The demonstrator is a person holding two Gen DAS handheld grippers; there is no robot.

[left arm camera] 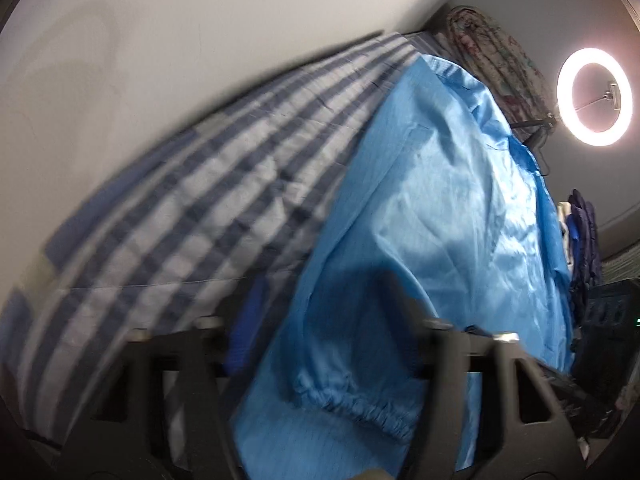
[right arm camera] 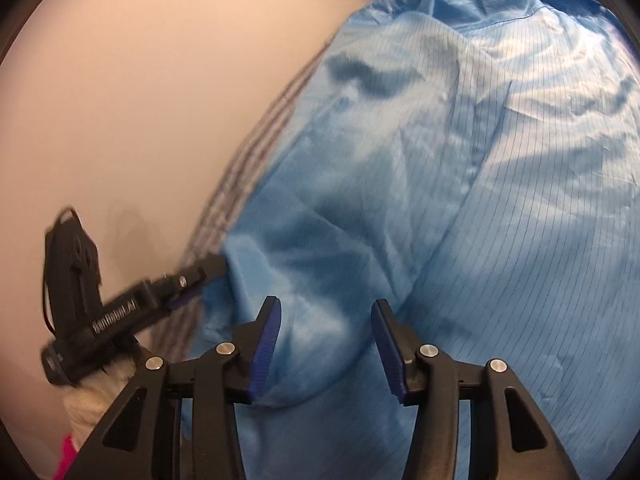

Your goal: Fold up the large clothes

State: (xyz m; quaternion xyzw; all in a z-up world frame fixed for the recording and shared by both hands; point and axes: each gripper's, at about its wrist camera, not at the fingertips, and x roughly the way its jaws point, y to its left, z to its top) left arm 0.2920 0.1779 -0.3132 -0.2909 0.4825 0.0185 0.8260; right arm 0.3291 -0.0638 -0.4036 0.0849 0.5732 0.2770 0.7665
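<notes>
Two claws angle down over a shiny, pinstriped blue garment [right arm camera: 460,208] spread on the checked bedsheet [left arm camera: 192,208]. My right claw [right arm camera: 326,350] gapes above the cloth; my left claw [right arm camera: 208,270] pinches its edge.

L gripper [left arm camera: 320,344] tips under garment [left arm camera: 440,200]
</notes>
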